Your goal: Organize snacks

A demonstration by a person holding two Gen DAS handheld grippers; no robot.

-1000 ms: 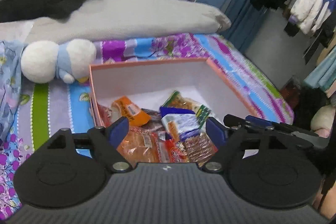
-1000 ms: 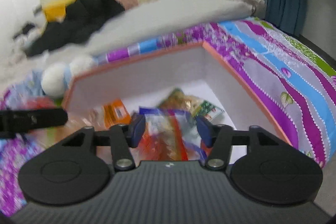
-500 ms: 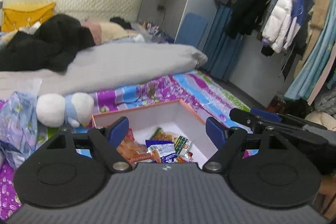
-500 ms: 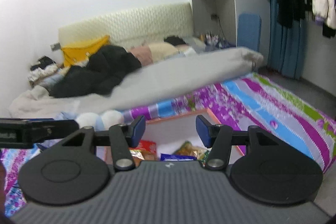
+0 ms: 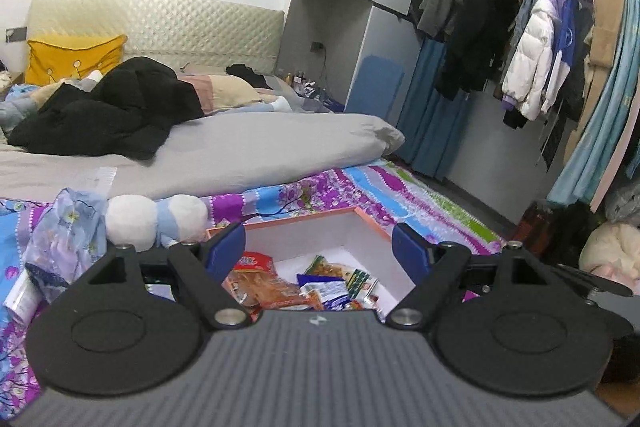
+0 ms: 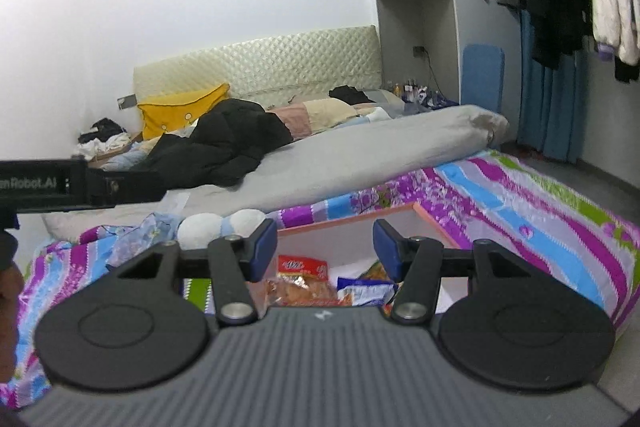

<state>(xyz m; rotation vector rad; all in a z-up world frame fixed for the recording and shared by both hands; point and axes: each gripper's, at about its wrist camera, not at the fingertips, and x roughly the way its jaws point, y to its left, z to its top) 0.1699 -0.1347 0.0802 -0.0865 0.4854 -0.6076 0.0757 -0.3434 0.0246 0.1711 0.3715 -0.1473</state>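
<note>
A pink-rimmed box (image 5: 304, 217) with white walls sits on the patterned bedspread and holds several snack packets (image 5: 276, 287). The box (image 6: 352, 217) and its snack packets (image 6: 304, 281) also show in the right wrist view. My left gripper (image 5: 319, 247) is open and empty, raised above and behind the box. My right gripper (image 6: 325, 247) is open and empty, also held back above the box. The lower part of the box is hidden behind both gripper bodies.
A white and blue plush toy (image 5: 152, 217) and a crumpled floral plastic bag (image 5: 60, 231) lie left of the box. A grey duvet (image 5: 224, 155) with black clothes (image 5: 108, 115) lies behind. A clothes rack (image 5: 532, 39) stands on the right. The left gripper's body (image 6: 76, 185) shows at the right view's left edge.
Both grippers have lifted up and pulled back from the box, so the box now sits low in both views. Both stay open and empty.
</note>
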